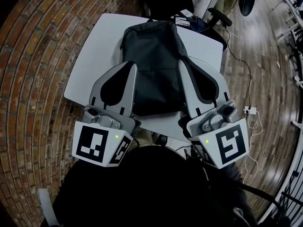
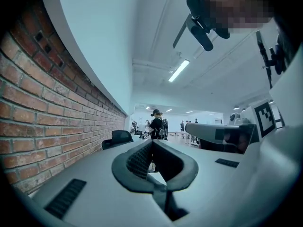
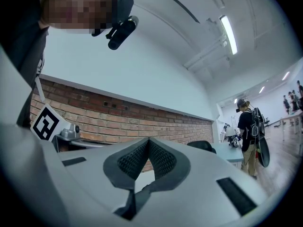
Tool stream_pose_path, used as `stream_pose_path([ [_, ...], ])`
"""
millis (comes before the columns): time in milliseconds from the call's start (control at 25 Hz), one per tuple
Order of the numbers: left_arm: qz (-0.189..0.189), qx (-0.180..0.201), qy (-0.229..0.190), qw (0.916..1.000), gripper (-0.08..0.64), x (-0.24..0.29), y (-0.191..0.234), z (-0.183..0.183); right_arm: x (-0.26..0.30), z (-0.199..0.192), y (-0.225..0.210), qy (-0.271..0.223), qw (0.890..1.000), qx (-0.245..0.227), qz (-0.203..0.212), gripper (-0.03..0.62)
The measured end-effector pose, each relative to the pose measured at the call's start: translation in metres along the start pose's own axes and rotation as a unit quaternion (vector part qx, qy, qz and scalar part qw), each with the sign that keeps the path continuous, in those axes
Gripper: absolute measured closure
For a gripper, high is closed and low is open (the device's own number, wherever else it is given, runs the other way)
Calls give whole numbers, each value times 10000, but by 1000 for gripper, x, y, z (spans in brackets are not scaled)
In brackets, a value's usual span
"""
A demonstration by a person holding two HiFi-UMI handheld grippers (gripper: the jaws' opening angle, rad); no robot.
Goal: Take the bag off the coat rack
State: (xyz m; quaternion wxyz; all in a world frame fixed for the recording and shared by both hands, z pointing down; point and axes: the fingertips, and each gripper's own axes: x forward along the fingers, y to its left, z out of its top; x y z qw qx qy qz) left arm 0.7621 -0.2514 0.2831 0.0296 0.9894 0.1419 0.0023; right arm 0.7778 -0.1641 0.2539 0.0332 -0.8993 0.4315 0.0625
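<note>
1. Left gripper [image 1: 131, 67] and right gripper [image 1: 183, 64]: both closed tight, nothing between the pads.
2. Bag [image 1: 154, 56]: flat on the table [image 1: 97, 46], between the two grippers, running out beyond their tips, gripped by neither.
3. No coat rack in any view.
4. Looks done: off the rack, set down. Probably nothing left but backing away.

Right gripper [image 3: 149, 142] jaws closed tip to tip, nothing between, before brick wall [image 3: 123, 119]; left gripper [image 3: 49, 124] at wall's left end, 1 backpacked person [image 3: 247, 126] beyond its right end.
</note>
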Motion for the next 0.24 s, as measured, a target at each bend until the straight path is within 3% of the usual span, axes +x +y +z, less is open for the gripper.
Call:
stream_pose_path([
  [240, 41, -17, 28, 10000, 549, 10, 6, -3, 11, -2, -7, -38, 10000, 82, 30, 586],
])
